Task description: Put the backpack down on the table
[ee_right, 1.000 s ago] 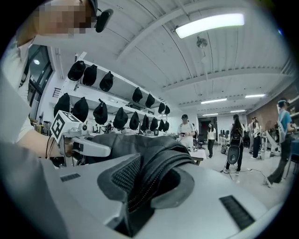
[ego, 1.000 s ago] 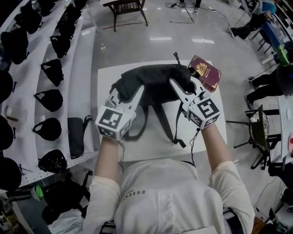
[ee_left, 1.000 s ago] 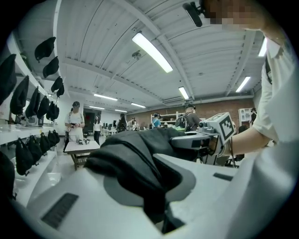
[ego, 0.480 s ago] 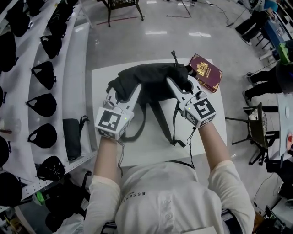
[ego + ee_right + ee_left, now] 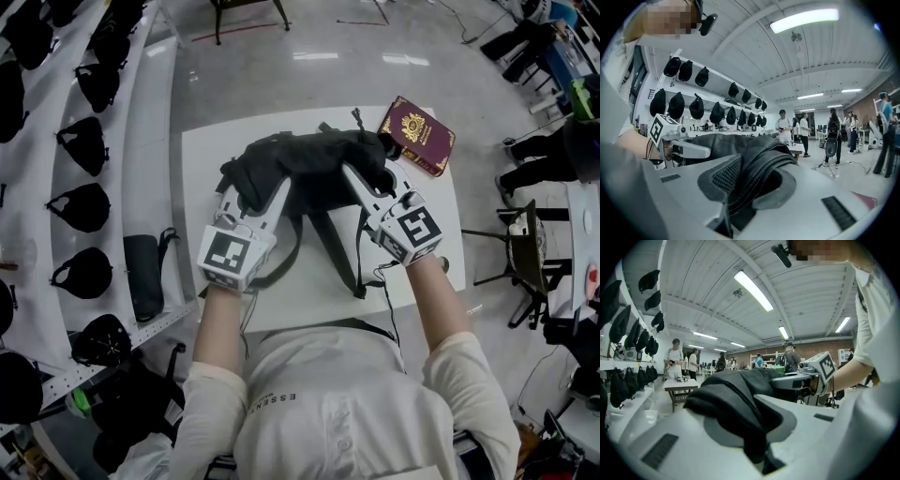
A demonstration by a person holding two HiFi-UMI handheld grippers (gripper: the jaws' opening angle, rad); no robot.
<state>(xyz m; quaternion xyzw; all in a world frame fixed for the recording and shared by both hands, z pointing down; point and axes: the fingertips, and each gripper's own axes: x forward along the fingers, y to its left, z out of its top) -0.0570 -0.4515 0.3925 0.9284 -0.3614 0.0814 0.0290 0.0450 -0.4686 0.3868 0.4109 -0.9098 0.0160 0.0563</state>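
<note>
Head view gives us the plainest reading of the last second: both hands have come down a little, and the backpack [image 5: 314, 161] has come down with them. It now hangs low over the white table [image 5: 211, 155]. Its straps [image 5: 328, 246] already trail across the tabletop toward us, but we cannot tell from above whether the body of the bag is resting on the surface or just off it.

The grips have not changed. The left gripper [image 5: 255, 192] has its jaws clamped on a thick fold of black cloth at the bag's left end, and in the left gripper view that fold fills the gap between them. The right gripper [image 5: 361, 178] is closed the same way on the right end, where its own view shows a zippered seam and mesh pinched between the pads. Neither pair of jaws has moved at all.

The red passport [image 5: 417, 136] lies at the far right corner of the table, just beside the bag's right end.

We judge the lowering almost done. The bag's weight still has to settle on the table, and then both grips let go. We would watch that the right end does not land on the passport.
</note>
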